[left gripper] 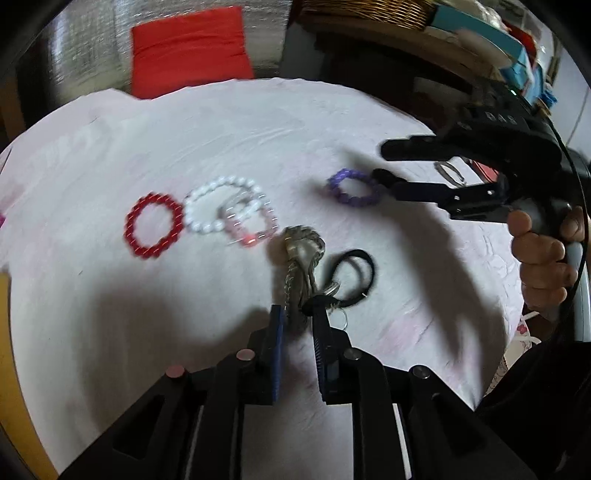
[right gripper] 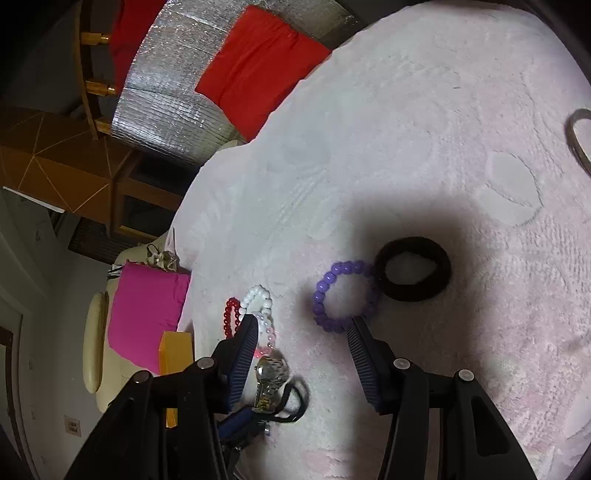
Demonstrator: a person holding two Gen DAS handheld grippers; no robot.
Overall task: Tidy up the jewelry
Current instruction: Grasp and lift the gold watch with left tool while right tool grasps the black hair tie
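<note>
Pale pink cloth (right gripper: 424,110) bears a purple bead bracelet (right gripper: 345,295); no writing legible.

Pale pink textured cloth (right gripper: 424,110) covering the work surface; red cushion (left gripper: 190,48) beyond its far edge, against a silver quilted sheet (right gripper: 166,110); bright pink cushion (right gripper: 146,314) on a cream seat (right gripper: 96,343); orange wooden cabinet (right gripper: 48,173); woven basket (left gripper: 365,13); teal boxes (left gripper: 517,55) stacked at upper right.
</note>
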